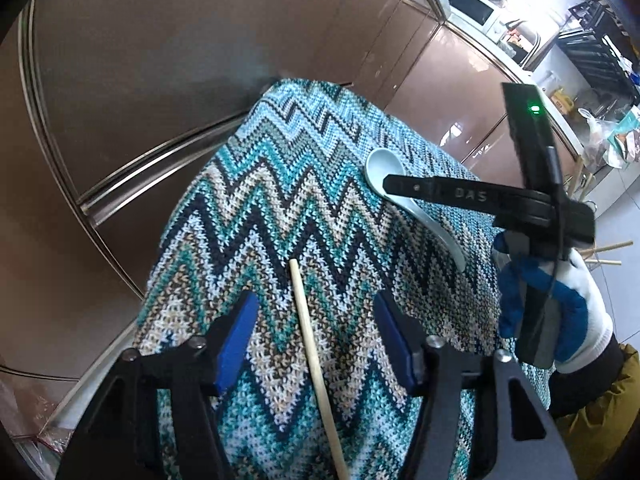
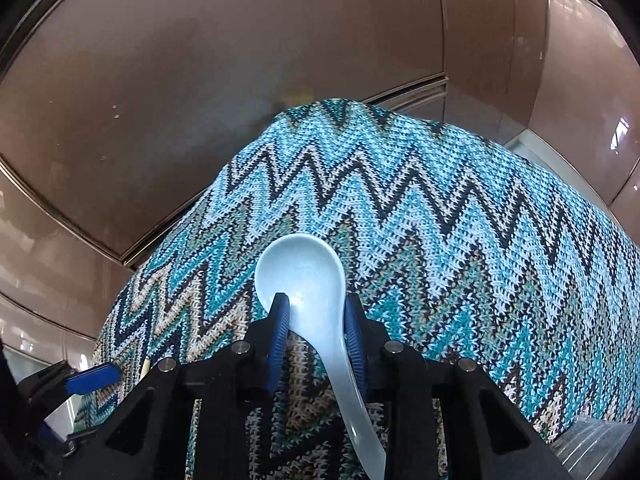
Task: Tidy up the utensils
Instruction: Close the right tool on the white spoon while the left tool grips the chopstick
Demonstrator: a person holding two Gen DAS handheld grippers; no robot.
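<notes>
A pale blue ceramic soup spoon (image 2: pixel 312 280) lies on a zigzag knitted cloth (image 2: pixel 460 240). My right gripper (image 2: pixel 316 304) straddles the spoon's neck, its blue pads close on both sides and touching it. The spoon (image 1: pixel 384 166) and the right gripper (image 1: pixel 390 186) also show in the left wrist view. A single wooden chopstick (image 1: pixel 308 336) lies on the cloth (image 1: pixel 280 200) between the blue pads of my left gripper (image 1: pixel 314 308), which is open and apart from it. The chopstick's near end runs out of view below.
Brown glossy cabinet doors (image 1: pixel 160 60) stand behind the cloth-covered table. A counter at the far right holds a microwave (image 1: pixel 474 6), a black rack (image 1: pixel 596 44) and bags. More wooden sticks (image 1: pixel 608 250) poke out behind the right hand.
</notes>
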